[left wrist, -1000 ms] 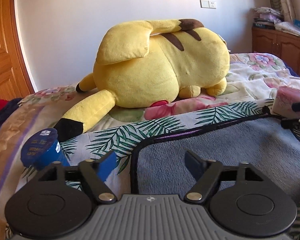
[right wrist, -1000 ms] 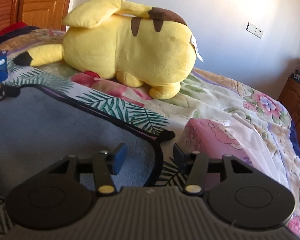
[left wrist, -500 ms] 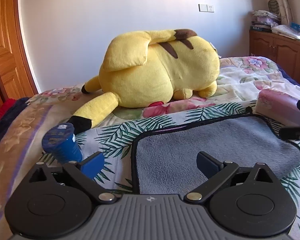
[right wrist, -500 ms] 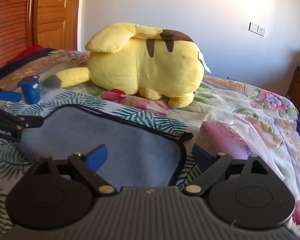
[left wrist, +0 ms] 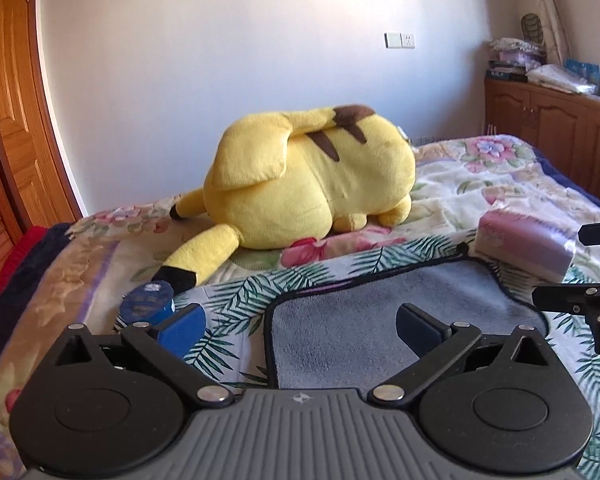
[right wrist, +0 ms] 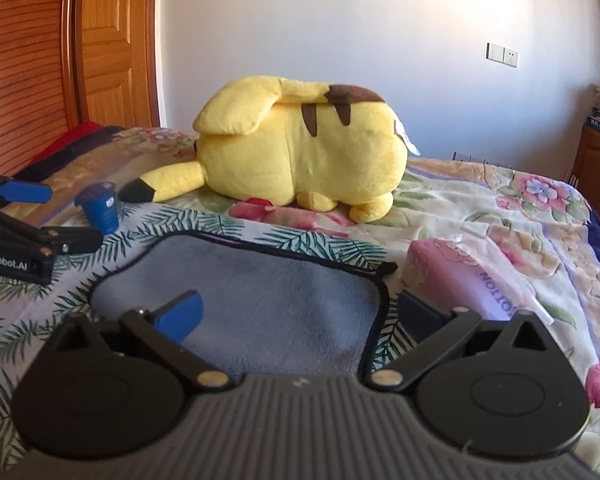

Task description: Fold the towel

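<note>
A grey towel (left wrist: 364, 312) with a dark hem lies flat on the flowered bedspread; it also shows in the right wrist view (right wrist: 260, 300). My left gripper (left wrist: 300, 330) is open and empty, held above the towel's near left corner. My right gripper (right wrist: 300, 316) is open and empty, above the towel's near right edge. Each gripper shows in the other's view: the right one (left wrist: 580, 280) at the right edge, the left one (right wrist: 40, 216) at the left edge.
A big yellow plush toy (left wrist: 308, 184) lies behind the towel. A blue cup (left wrist: 148, 304) stands left of the towel, a pink tissue pack (left wrist: 528, 240) right of it. A wooden door (right wrist: 112, 40) is at left, a wooden cabinet (left wrist: 560, 136) at right.
Both grippers have pulled back and risen from the towel's far corners, and their jaws have opened wider. The towel lies flat, released.
</note>
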The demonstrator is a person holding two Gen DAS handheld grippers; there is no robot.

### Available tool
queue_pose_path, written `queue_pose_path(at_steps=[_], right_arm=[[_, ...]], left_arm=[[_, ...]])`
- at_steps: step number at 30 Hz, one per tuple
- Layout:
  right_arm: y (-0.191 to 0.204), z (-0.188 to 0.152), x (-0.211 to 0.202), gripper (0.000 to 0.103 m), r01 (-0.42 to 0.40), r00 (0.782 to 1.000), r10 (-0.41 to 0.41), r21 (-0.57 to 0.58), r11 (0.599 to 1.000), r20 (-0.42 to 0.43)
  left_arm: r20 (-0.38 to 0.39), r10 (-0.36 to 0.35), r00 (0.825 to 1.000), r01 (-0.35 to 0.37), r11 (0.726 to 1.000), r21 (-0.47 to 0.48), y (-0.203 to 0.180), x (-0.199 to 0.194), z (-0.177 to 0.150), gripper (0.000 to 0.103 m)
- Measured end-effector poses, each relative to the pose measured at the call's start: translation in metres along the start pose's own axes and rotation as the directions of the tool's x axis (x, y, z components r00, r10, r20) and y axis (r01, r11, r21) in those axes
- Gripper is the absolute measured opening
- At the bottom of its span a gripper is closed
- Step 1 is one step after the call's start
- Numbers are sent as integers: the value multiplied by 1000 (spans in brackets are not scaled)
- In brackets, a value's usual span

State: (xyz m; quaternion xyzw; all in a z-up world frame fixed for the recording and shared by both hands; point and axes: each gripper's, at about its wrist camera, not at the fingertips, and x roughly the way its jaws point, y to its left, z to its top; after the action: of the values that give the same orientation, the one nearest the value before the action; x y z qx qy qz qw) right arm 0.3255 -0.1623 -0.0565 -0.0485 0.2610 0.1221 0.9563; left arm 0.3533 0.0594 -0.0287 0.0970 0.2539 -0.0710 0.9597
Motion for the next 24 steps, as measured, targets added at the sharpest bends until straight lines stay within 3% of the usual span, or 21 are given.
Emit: queue_pose_path(at_steps=[18, 24], right_arm=[[10, 9, -82, 103, 2, 997, -3, 19, 1000, 71], [10, 3, -112, 103, -12, 996, 7, 55, 998, 91]], left_arm=[[46, -8, 999, 8, 1000, 1, -20, -92, 9, 103], [58, 35, 998, -34, 999, -13, -27, -124, 7, 103]])
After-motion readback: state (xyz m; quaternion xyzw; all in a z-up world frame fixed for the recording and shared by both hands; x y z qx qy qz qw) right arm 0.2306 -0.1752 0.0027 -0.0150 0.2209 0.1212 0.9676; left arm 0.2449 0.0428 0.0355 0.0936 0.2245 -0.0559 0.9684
